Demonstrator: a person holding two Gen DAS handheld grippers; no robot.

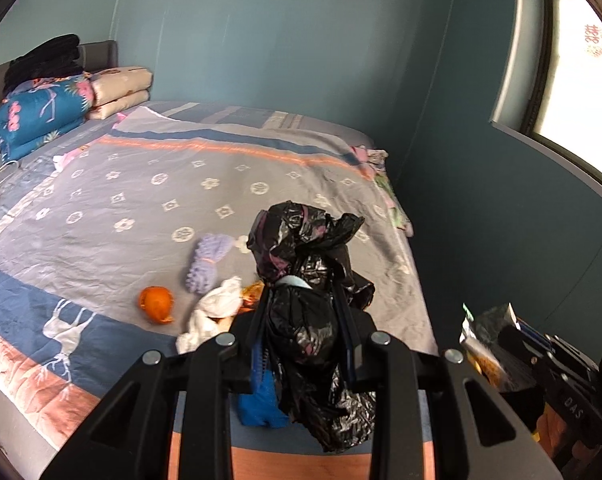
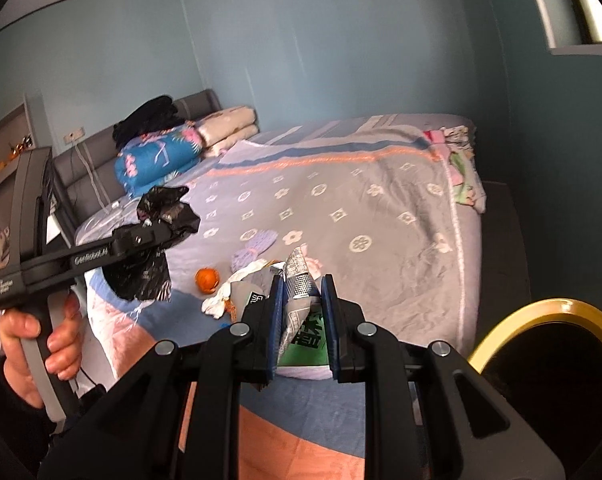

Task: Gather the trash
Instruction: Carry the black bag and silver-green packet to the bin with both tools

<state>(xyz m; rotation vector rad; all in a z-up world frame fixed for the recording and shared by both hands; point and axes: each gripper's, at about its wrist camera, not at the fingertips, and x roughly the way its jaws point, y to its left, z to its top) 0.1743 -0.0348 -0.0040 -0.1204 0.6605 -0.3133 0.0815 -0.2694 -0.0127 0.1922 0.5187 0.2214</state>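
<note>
In the left wrist view my left gripper (image 1: 301, 292) is shut on a crumpled black plastic bag (image 1: 301, 248) that bulges above and hangs below the fingers. On the bed just beyond lie an orange peel (image 1: 155, 304), a white tissue (image 1: 217, 308) and a purple bundle (image 1: 207, 260). My right gripper (image 2: 303, 284) is shut on a silver and green wrapper (image 2: 299, 300), held above the bed's near edge. The right wrist view also shows a hand holding the left gripper (image 2: 163, 234) with the black bag (image 2: 165, 208), the orange peel (image 2: 207, 279) and the tissue (image 2: 229, 292).
A dark bin with a yellow rim (image 2: 541, 312) stands at the lower right beside the bed. Folded quilts (image 1: 41, 112) and black clothes are stacked at the headboard. Small clothes (image 1: 381, 176) lie along the far bed edge near the blue wall. A window ledge (image 1: 549, 148) juts out on the right.
</note>
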